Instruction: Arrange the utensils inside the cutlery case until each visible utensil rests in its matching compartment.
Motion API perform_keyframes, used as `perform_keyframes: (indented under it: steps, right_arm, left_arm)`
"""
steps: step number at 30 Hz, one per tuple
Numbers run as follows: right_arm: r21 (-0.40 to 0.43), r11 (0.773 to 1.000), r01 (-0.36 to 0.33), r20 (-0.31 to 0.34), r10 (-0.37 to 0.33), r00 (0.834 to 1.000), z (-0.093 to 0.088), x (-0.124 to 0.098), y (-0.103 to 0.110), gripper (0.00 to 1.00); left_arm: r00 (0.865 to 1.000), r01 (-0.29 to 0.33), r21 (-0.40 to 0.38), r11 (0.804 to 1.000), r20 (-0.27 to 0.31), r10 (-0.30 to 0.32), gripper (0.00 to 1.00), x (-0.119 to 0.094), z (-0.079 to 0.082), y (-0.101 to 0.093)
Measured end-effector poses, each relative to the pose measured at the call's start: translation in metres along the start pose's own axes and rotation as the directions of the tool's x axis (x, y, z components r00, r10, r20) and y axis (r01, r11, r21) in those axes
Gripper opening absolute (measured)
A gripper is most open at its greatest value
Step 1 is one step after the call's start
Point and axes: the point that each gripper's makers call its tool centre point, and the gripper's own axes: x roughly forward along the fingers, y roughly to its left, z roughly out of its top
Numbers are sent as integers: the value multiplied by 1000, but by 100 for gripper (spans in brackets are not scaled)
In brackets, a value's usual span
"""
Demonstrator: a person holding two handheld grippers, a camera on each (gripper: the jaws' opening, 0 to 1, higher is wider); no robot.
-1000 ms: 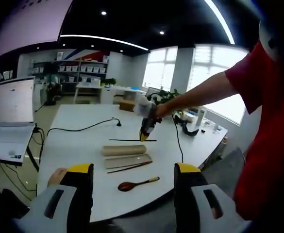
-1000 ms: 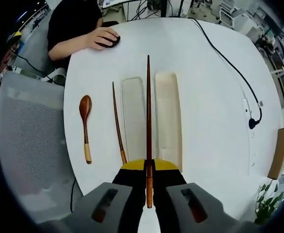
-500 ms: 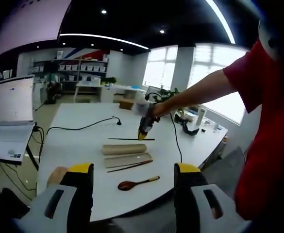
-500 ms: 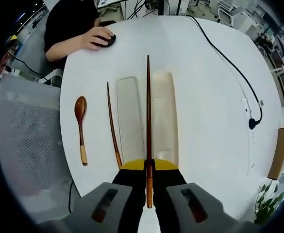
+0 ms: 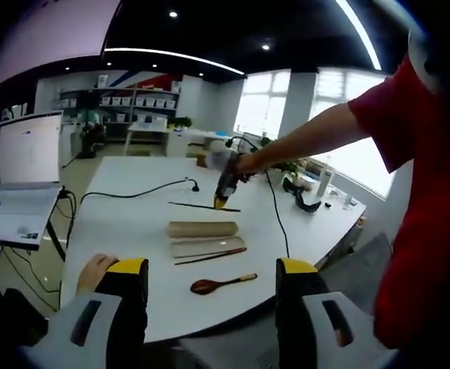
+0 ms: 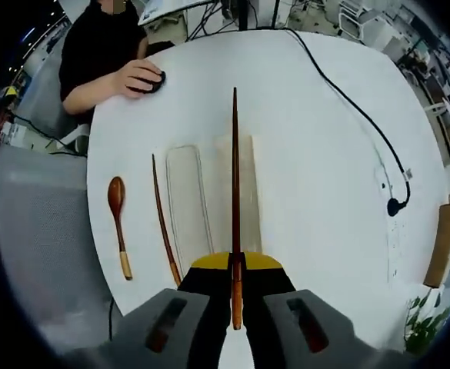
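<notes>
Holding one chopstick (image 6: 235, 184) clenched by its thick end, the right gripper (image 6: 235, 286) hovers above a round white surface (image 6: 317, 177). The chopstick's long axis runs straight out along the fingers, its thin tip pointing away, over the case (image 6: 238, 196), whose long axis runs the same way. Just beside the case lies a pale lid or tray (image 6: 188, 201), then a second chopstick (image 6: 163, 219), then a spoon (image 6: 118, 224), all roughly parallel.

The step in hand seems to be carrying the chopstick to its slot. Next, it likely needs lowering level, kept in line with the case, before release.

The left gripper (image 5: 211, 288) hangs back near the surface edge, fingers released and empty. Another person's hand (image 6: 140, 78) rests on a mouse.
</notes>
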Motion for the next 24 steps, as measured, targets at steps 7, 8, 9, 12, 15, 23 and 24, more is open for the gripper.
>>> perform_keyframes:
  steps: [7,8,9,12,15,23,24]
  right_arm:
    - [30,999,12,3,-12,1000,-2,26,-13,0]
    - [29,999,12,-1,-12,1000,-3,28,-15,0]
    - [33,999,11,-1,-11,1000,-4,30,-17,0]
    - [55,999,2,3,-2,1000,-6,32,-17,0]
    - [38,999,2,-4,-2,1000,-8,32,-16,0]
    - [37,999,7,16,-7,1000,-14,42,-20,0]
    - [28,1000,-1,20,1,1000,-14,45,-17,0]
  left_arm:
    - [1000,-23,-10,1000,-9,23,69,3,1,8]
    - [1000,-26,-10,1000,-7,26,69,3,2,8]
    - [1000,-28,-10,1000,-4,28,69,3,3,9]
    - [999,-31,-18,999,4,31,69,4,5,8]
    - [1000,-28,-11,1000,-7,28,69,8,3,7]
    - [999,-45,-2,999,-11,45,69,9,4,9]
    - [999,-48,-1,999,-15,48,69,10,4,9]
